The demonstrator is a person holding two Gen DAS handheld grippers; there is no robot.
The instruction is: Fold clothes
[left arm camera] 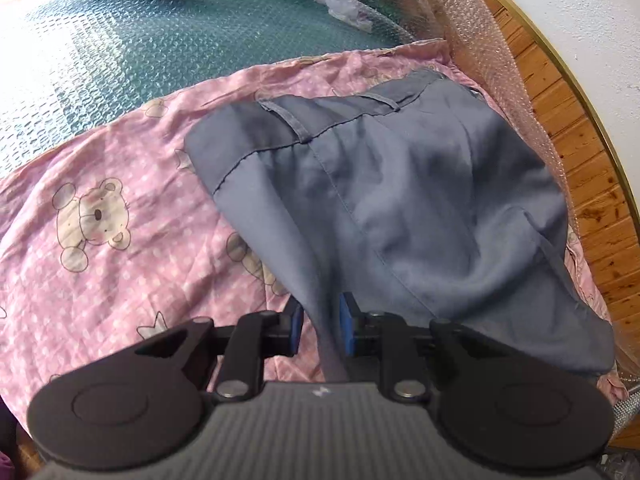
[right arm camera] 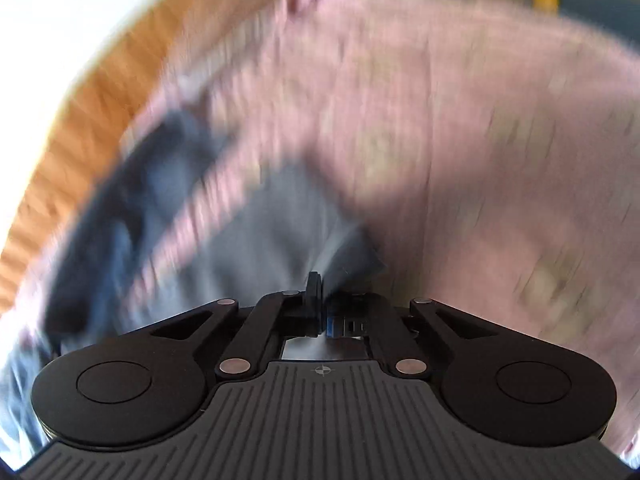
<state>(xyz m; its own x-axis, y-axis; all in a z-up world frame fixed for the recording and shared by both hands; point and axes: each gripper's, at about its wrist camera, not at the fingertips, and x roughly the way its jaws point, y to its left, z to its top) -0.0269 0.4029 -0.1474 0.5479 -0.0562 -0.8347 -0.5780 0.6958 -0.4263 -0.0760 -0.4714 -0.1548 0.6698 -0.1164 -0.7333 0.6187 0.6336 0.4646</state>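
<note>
A grey-blue pair of trousers (left arm camera: 380, 184) lies folded over on a pink bedsheet printed with teddy bears (left arm camera: 92, 216), its waistband and belt loops at the far end in the left wrist view. The sheet covers part of a bed; beyond it is a teal surface under bubble wrap (left arm camera: 120, 40), and a wooden floor (left arm camera: 580, 184) runs along the right. The left gripper (left arm camera: 321, 326) points steeply down at the near end of the trousers. Its blue-padded fingers (left arm camera: 347, 328) are slightly spread, with a ridge of grey cloth rising between them; the pads do not appear to press on it, so the cloth looks loose rather than pinched. The right wrist view is heavily blurred by motion. It shows the right gripper (right arm camera: 323, 314) with its fingers pressed together, grey cloth reaching right up to the tips; whether any cloth is caught between them cannot be made out through the blur. The fold appears partly made, with this near end being laid down or re-gripped. The risks from here, as a guess: the loose ridge could slip from the left fingers and let the layer slump crooked; a fast right hand could drag the cloth and undo the fold; either pair of fingers could also snag the pink sheet underneath and pull it up with the trousers.
</note>
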